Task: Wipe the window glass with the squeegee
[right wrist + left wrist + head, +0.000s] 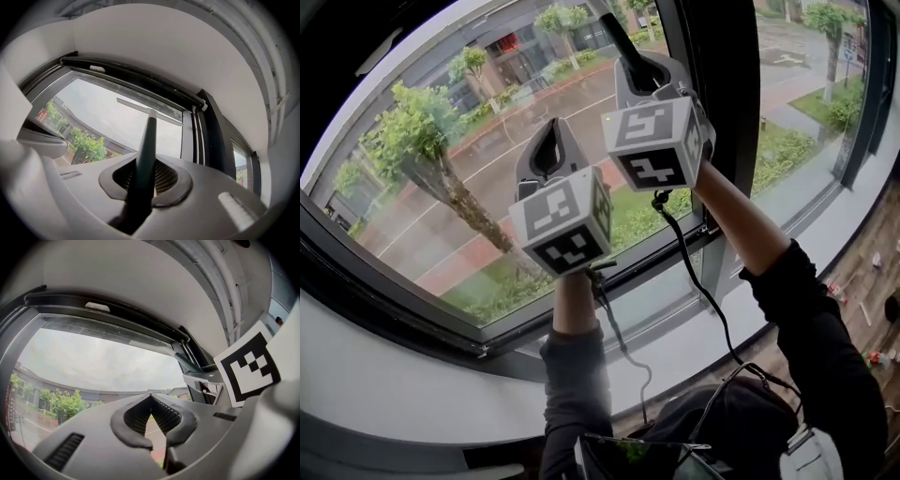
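Two grippers: our right gripper [146,180] pinches squeegee [146,140], left gripper [150,414] pressed together.
Twelve o'clock: window frame [133,76] above blade [149,112].

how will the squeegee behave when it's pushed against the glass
The squeegee handle looks slim and stiff, so it likely won't flop. Held near its end by the right gripper, with the blade far out, it may twist in the grip.
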`<action>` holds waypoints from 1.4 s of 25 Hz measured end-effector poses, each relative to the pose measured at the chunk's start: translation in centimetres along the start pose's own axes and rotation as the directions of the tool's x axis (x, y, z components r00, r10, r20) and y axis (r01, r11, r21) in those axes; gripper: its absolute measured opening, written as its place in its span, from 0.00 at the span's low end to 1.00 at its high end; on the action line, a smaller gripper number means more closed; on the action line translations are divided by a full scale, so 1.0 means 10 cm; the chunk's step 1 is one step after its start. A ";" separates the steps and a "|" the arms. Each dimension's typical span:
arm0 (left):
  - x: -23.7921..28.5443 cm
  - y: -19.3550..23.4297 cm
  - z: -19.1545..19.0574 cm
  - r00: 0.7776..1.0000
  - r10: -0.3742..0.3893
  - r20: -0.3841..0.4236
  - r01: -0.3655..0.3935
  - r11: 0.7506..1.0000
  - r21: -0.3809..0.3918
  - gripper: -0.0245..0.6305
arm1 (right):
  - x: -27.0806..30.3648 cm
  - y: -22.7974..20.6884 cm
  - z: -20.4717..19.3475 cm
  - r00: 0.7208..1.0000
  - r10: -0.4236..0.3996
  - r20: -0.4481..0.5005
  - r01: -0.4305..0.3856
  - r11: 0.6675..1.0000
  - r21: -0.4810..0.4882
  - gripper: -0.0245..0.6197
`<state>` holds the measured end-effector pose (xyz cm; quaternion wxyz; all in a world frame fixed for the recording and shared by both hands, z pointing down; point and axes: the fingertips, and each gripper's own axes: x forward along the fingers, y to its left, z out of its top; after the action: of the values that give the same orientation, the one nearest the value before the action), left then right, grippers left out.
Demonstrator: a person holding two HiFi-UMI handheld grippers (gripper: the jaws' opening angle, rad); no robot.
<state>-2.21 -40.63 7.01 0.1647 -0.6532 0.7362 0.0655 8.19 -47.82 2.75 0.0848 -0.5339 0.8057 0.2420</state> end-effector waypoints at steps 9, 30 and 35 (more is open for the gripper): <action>-0.17 -0.13 -0.18 1.000 -0.001 -0.008 0.001 1.000 -0.004 0.04 | -0.22 0.00 -0.32 0.999 0.007 -0.031 -0.008 1.000 -0.005 0.13; -0.45 -0.25 -0.87 0.990 -0.038 -0.138 0.031 0.998 -0.053 0.04 | -0.53 0.12 -0.84 0.994 0.010 -0.108 -0.013 1.000 -0.020 0.13; -0.49 -0.30 -0.90 0.990 -0.039 -0.139 0.026 0.995 -0.096 0.04 | -0.61 0.17 -0.96 0.993 0.011 -0.119 -0.014 1.000 -0.023 0.13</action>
<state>-0.19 -39.22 17.38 0.0825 -0.6752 0.7312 0.0511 10.37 -46.89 13.96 0.0287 -0.5432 0.8098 0.2198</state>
